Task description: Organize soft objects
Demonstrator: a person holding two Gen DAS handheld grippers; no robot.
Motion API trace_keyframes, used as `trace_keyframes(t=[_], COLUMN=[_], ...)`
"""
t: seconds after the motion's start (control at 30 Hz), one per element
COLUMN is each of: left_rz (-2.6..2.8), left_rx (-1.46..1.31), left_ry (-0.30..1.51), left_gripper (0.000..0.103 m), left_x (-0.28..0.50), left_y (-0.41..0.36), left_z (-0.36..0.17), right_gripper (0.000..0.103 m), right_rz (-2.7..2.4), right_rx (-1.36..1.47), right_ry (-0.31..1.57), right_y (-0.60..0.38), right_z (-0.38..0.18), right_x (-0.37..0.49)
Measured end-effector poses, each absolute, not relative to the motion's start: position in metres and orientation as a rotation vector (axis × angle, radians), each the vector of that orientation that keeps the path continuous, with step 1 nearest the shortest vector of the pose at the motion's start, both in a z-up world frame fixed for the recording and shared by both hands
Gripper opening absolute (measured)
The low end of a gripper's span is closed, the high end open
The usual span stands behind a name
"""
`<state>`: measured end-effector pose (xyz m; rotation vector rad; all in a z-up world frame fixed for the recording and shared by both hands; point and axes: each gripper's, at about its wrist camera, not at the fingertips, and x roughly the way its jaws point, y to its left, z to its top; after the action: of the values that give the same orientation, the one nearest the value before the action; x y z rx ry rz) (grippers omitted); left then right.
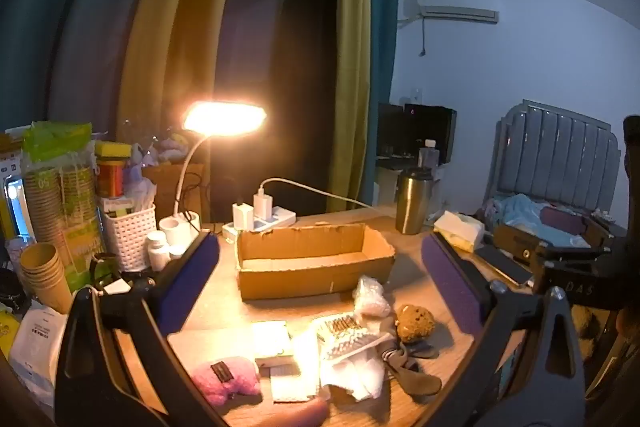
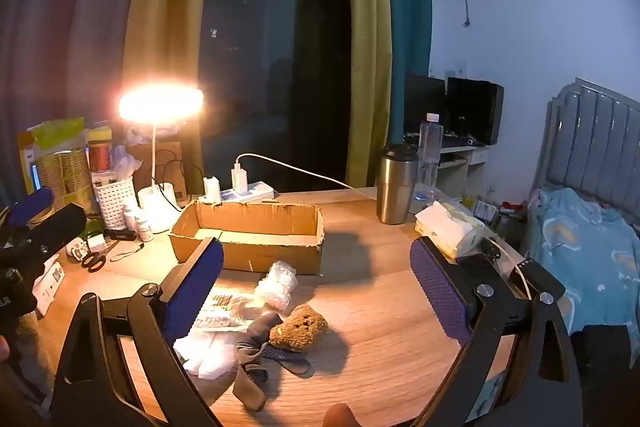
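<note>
While both tools hang above the tabletop (image 2: 380, 291) with fingers spread apart and nothing between them, the left tool (image 1: 320, 279) and right tool (image 2: 316, 287) face a box (image 2: 248, 239). Soft things lie in a heap just before the box: a brown sponge (image 2: 298, 327), a grey sock (image 2: 250, 367), white tissue (image 2: 208, 353), a plastic bag (image 2: 278, 285) and a pink plush (image 1: 226, 379).

A dark window (image 2: 272, 47) is framed by curtains (image 2: 368, 47), a wooden desk (image 2: 380, 291) is lit by a lamp (image 2: 160, 103), and a bed (image 2: 588, 247) is seen at right.
</note>
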<state>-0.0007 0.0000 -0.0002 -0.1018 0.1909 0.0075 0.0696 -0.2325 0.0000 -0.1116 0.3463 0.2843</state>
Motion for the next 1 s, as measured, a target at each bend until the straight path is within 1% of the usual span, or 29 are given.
trace_keyframes(t=[0.33, 0.4, 1.0], left_rz=[0.006, 0.006, 0.014], left_rx=[-0.112, -0.116, -0.117], left_ry=[0.188, 0.210, 0.203], left_gripper=[0.102, 0.102, 0.102], left_x=[-0.018, -0.006, -0.006], left_y=[0.002, 0.001, 0.000], left_z=[-0.003, -0.002, 0.007], right_gripper=[0.096, 0.096, 0.096], right_rz=[0.299, 0.302, 0.318], right_rx=[-0.099, -0.104, -0.104], right_ry=[0.328, 0.326, 0.315], right_y=[-0.232, -0.233, -0.225], right_z=[0.003, 0.005, 0.006], right_x=[0.067, 0.065, 0.059])
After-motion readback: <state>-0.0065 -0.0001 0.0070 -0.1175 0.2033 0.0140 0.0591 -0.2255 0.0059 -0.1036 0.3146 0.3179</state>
